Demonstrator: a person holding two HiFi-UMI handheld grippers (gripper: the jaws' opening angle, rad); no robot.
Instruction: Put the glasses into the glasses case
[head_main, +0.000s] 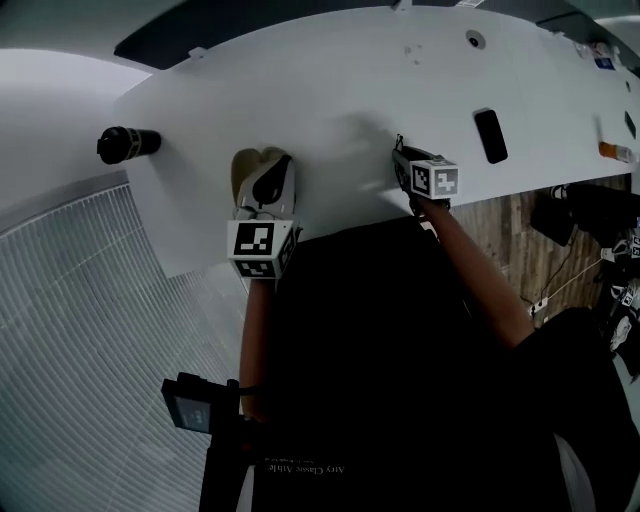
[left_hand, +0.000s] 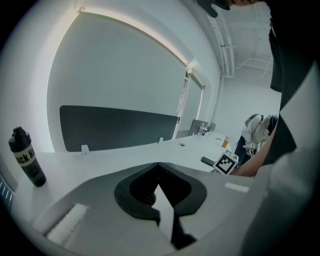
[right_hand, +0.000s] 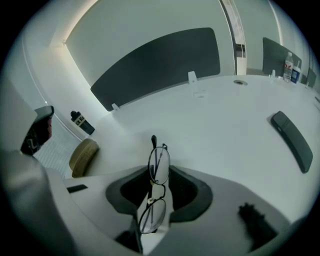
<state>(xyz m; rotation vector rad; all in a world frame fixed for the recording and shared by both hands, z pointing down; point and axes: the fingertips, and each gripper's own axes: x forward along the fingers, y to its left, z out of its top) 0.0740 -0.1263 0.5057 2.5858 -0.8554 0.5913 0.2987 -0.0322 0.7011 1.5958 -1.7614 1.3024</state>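
Thin black-rimmed glasses (right_hand: 159, 166) stand on edge between the jaws of my right gripper (right_hand: 154, 200), which is shut on them near the bridge. In the head view this gripper (head_main: 403, 160) hovers over the white table (head_main: 360, 90) near its front edge. A tan oval glasses case (head_main: 250, 170) lies to the left of it, also seen in the right gripper view as the case (right_hand: 82, 155). My left gripper (head_main: 268, 192) sits on top of the case. In its own view the left gripper (left_hand: 159, 167) has its jaw tips meeting, and the case is hidden below.
A black bottle (head_main: 128, 143) stands at the table's far left. A flat black slab (head_main: 490, 135) lies to the right of the right gripper. A dark partition panel (right_hand: 160, 60) runs along the far edge. Small items (head_main: 605, 55) sit at the far right.
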